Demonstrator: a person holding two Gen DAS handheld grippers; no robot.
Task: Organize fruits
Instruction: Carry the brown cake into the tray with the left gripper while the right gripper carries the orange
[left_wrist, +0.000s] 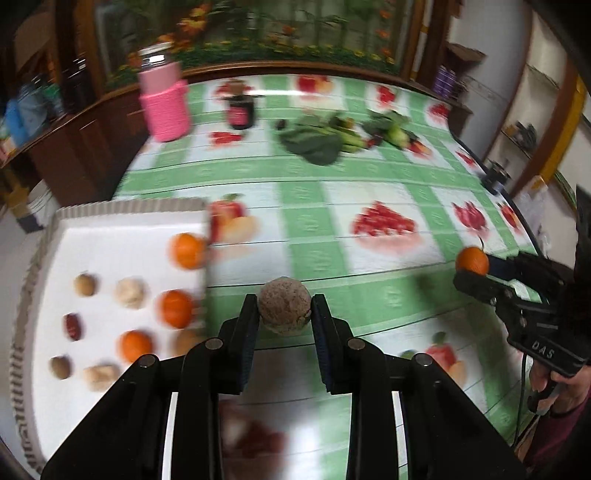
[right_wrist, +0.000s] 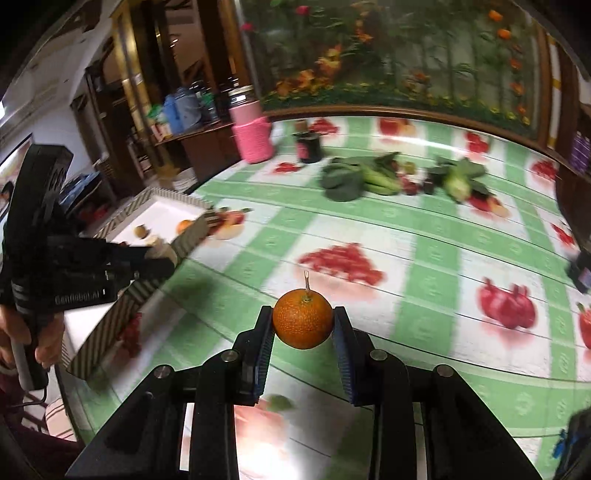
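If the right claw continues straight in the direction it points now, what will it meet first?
Most likely the bare tablecloth. The right claw, shut on a stemmed orange, points down across the table, and nothing stands close ahead. The leafy vegetables lie farther back, though depth is hard to judge here.

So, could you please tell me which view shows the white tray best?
The left wrist view: the white tray shows its floor and sorted fruits. The right wrist view catches only its far corner behind the left gripper.

The right gripper (right_wrist: 303, 325) clamps an orange (right_wrist: 303, 319) with a short stem above the green checked tablecloth (right_wrist: 424, 258). At left, the left gripper (right_wrist: 155, 262) is beside the white tray (right_wrist: 162, 210); leafy greens (right_wrist: 343, 181) lie beyond
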